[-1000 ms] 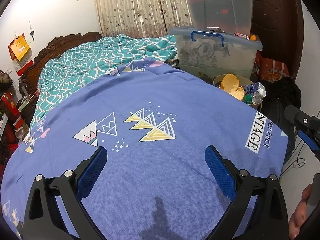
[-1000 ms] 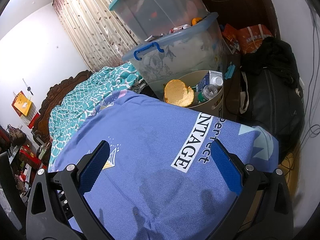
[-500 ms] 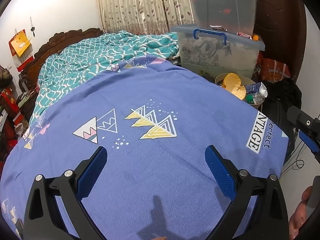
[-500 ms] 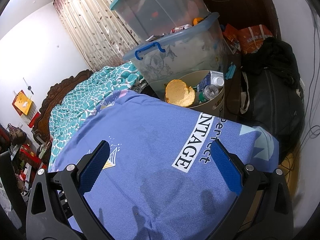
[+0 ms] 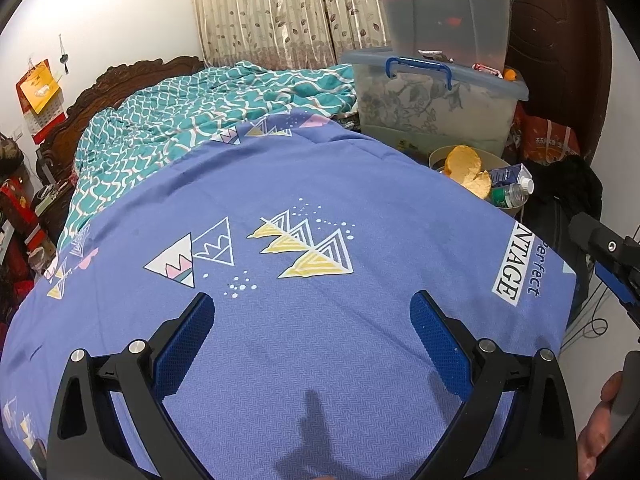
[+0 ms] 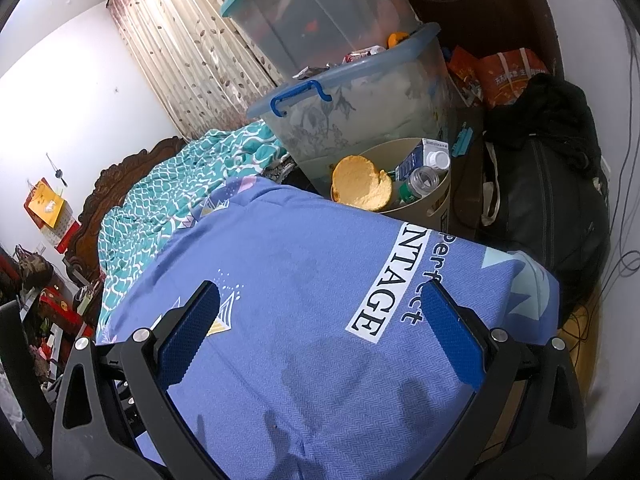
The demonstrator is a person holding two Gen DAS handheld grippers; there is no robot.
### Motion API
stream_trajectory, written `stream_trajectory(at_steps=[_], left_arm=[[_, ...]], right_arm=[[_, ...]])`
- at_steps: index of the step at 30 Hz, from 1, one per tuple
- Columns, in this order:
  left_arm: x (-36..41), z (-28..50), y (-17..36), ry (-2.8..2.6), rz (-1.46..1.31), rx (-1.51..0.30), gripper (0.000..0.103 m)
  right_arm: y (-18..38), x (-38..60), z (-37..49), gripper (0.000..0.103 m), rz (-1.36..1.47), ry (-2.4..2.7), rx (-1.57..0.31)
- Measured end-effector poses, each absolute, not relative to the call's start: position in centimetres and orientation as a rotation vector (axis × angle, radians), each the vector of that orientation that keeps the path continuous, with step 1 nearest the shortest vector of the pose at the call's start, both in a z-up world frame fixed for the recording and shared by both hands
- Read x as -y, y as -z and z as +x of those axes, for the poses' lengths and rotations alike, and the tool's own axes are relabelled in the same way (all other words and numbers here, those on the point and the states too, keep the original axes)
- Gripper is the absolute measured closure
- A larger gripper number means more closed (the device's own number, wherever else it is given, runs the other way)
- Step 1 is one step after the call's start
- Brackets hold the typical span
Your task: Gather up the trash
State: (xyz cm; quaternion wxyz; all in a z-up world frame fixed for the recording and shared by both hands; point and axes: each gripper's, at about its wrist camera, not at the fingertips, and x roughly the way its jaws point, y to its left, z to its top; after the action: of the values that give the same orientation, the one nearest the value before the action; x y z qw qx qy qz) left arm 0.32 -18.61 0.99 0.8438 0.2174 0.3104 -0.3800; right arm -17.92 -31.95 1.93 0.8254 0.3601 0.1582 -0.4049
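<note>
The blue bedsheet [image 5: 320,340] is filling both views much as a second ago, though the left view is sitting slightly lower, showing more curtain. Beyond the sheet's far corner, one round bin [image 6: 434,204] is holding one yellow bowl [image 6: 360,188], one carton [image 6: 420,158] and one bottle [image 6: 418,182]. Two storage boxes are standing stacked behind the bin. The left gripper [image 5: 312,344] and right gripper [image 6: 320,340] are hovering over the sheet, each spread wide and holding nothing.
</note>
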Motion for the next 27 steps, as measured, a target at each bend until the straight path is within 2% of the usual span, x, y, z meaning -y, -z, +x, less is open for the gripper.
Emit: stream_trajectory(at_steps=[27], left_arm=[[18.70, 0.08, -0.71, 0.815, 0.454, -0.669, 0.009]], right_arm=[[-1.82, 31.72, -17.69, 0.004, 0.765, 0.860, -0.340]])
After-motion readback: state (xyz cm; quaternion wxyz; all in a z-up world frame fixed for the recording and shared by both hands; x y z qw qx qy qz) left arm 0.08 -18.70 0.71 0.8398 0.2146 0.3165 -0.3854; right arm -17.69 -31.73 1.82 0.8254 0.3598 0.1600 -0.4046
